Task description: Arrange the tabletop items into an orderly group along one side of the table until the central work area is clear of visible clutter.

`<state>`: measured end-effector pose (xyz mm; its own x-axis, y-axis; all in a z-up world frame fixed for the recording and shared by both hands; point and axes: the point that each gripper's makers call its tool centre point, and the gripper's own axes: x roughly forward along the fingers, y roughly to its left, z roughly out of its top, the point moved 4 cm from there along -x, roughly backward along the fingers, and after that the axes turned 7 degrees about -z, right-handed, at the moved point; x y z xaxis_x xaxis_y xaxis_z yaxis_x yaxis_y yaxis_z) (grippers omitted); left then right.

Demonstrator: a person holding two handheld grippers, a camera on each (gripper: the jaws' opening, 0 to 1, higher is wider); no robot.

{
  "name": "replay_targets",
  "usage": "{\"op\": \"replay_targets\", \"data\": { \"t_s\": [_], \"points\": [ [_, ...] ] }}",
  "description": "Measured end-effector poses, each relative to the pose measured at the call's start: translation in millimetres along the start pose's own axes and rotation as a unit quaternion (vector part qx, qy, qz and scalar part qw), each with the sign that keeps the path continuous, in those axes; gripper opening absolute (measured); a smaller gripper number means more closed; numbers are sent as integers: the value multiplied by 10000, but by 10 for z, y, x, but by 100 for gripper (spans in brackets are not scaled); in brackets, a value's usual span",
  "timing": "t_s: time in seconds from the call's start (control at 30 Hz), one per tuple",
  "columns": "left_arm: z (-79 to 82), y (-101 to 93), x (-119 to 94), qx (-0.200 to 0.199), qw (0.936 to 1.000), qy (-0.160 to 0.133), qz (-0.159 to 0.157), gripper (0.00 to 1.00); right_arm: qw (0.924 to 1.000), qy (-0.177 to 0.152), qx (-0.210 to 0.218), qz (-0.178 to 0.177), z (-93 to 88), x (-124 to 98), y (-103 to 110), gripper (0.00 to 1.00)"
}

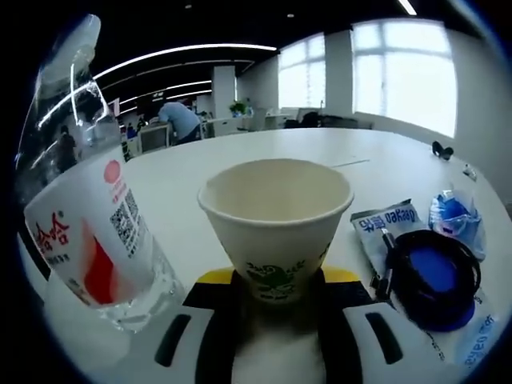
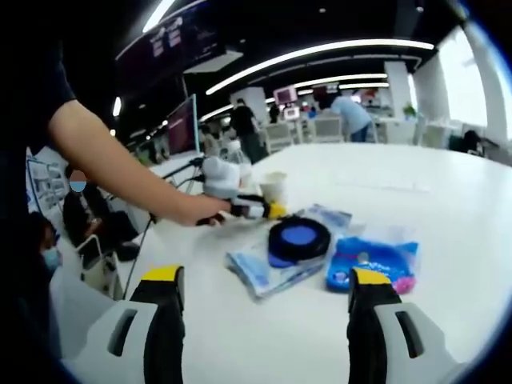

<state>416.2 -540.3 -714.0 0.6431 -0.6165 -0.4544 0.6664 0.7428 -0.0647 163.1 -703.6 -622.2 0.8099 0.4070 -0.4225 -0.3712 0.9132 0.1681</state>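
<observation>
Gripping an upright paper cup point(image 1: 276, 228), mouth upward, the left tool point(image 1: 276, 312) is resting on the desk point(image 1: 400, 160); right tool point(image 2: 268, 320) is hovering wide open, empty

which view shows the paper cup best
The left gripper view: the paper cup sits large and centred between that gripper's jaws, with its open rim, pale inside and green print clear. In the right gripper view the cup is small and far off, at the tip of the left gripper.
</observation>
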Motion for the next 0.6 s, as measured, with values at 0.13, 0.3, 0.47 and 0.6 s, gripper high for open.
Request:
{"op": "replay_targets", "data": {
  "t_s": [0.13,0.3,0.47,0.6],
  "points": [
    [0,2,-6,-12,10000,48,36,38,10000,-19,-34,-20,31,-7,4,82],
    [-6,-23,-9,33,10000,91,-22,49,10000,-88,-26,-26,76,-18,23,82],
    [-8,-1,-76,-63,9996,260,105,51,9999,-121,-52,-26,111,-38,47,82],
    [49,-10,-123,-183,9997,156,32,48,9998,-159,-78,-33,134,-55,53,82]
  ]
}}
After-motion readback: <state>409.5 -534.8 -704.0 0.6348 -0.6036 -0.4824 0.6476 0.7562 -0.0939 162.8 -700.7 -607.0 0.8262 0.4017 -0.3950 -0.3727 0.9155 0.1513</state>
